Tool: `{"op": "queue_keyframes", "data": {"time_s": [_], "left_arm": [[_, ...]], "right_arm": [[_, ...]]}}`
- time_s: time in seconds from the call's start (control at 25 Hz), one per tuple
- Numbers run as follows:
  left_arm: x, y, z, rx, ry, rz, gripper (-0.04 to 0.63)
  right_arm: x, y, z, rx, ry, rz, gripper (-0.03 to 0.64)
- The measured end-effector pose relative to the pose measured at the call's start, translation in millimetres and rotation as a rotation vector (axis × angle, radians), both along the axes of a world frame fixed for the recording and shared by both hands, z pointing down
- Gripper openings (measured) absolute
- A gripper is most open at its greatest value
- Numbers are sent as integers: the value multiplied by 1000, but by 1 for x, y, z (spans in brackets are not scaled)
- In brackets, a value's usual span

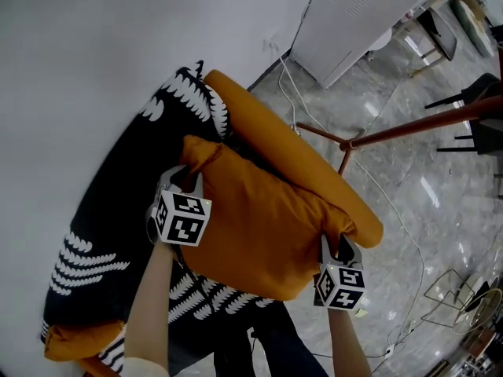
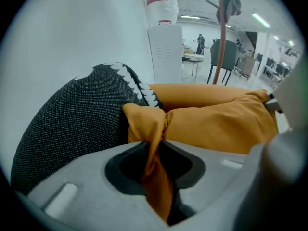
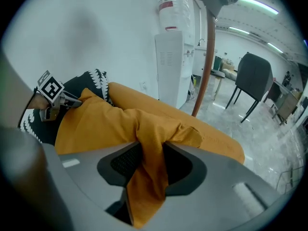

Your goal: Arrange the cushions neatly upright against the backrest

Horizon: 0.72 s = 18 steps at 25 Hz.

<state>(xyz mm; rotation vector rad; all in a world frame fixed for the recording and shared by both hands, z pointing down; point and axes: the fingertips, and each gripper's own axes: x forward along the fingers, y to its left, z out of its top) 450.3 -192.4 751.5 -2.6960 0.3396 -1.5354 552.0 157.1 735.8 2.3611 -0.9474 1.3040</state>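
Note:
An orange cushion (image 1: pixel 259 226) hangs between my two grippers above the seat. My left gripper (image 1: pixel 187 181) is shut on its far left corner (image 2: pixel 153 143), the cloth bunched between the jaws. My right gripper (image 1: pixel 336 251) is shut on the right corner (image 3: pixel 149 172) in the same way. Behind it lies a black cushion with white leaf print (image 1: pixel 118 203) against the white wall. A second orange cushion (image 1: pixel 314 163) lies along the seat's far edge. In the right gripper view the left gripper's marker cube (image 3: pixel 48 88) shows at the cushion's other end.
A reddish metal stand (image 1: pixel 409 128) rises to the right of the seat. White cables (image 1: pixel 393 210) trail over the marble floor. A white appliance (image 1: pixel 354 14) stands by the wall. Black chairs (image 3: pixel 252 81) and desks stand farther back. Wire frames (image 1: pixel 452 293) lie on the floor.

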Motion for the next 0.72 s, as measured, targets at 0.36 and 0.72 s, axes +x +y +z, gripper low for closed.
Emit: {"op": "queue_keyframes", "data": {"time_s": [0.36, 0.72], "left_arm": [[-10, 2, -12, 15, -25, 4, 26], [-38, 11, -55, -16, 34, -53, 23]], "right_arm": [[-8, -3, -8, 7, -9, -9, 85], [-26, 2, -35, 45, -36, -18, 49]]}}
